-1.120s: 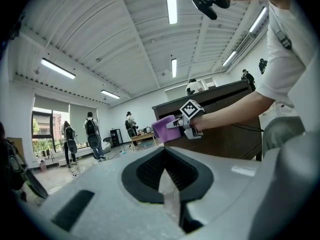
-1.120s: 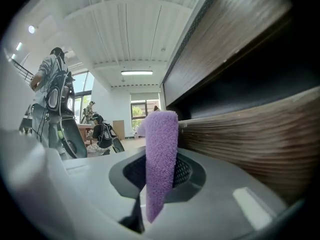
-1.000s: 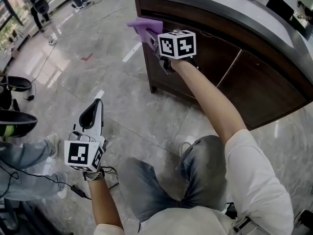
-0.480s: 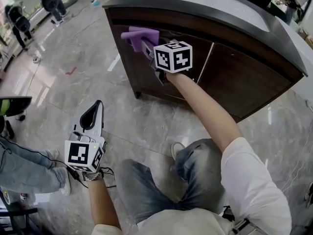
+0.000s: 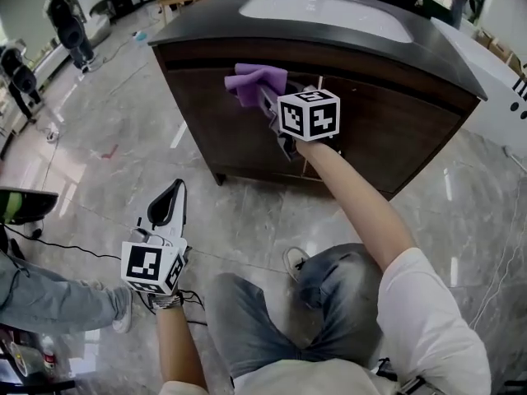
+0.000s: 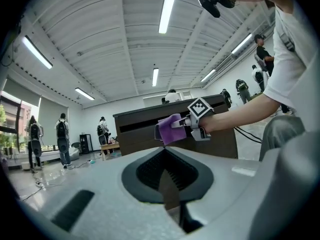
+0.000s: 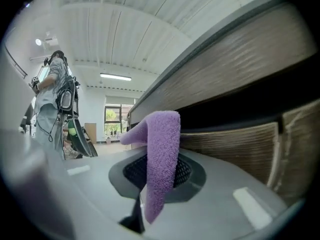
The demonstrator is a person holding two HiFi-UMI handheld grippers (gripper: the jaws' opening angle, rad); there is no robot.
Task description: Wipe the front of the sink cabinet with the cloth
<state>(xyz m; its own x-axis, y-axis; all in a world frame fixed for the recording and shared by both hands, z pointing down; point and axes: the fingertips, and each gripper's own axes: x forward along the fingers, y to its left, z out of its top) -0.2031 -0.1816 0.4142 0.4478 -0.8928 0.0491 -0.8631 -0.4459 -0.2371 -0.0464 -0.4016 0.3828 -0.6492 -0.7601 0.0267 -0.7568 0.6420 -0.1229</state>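
Cloth point(image 5: 257, 82), pinched by its fold in our right claw point(image 5: 270, 99), has slid from the far-left corner of the cabinet point(image 5: 379, 130) rightward along the upper band of the front. It now sits, as far as we can tell, against the wood close to the middle. We judge the upper left strip wiped, with the right half and the lower panels still to do. Our left claw point(image 5: 169, 200) hangs low over the floor point(image 5: 123, 138) at the near left, jaws together on nothing, well apart from the work.
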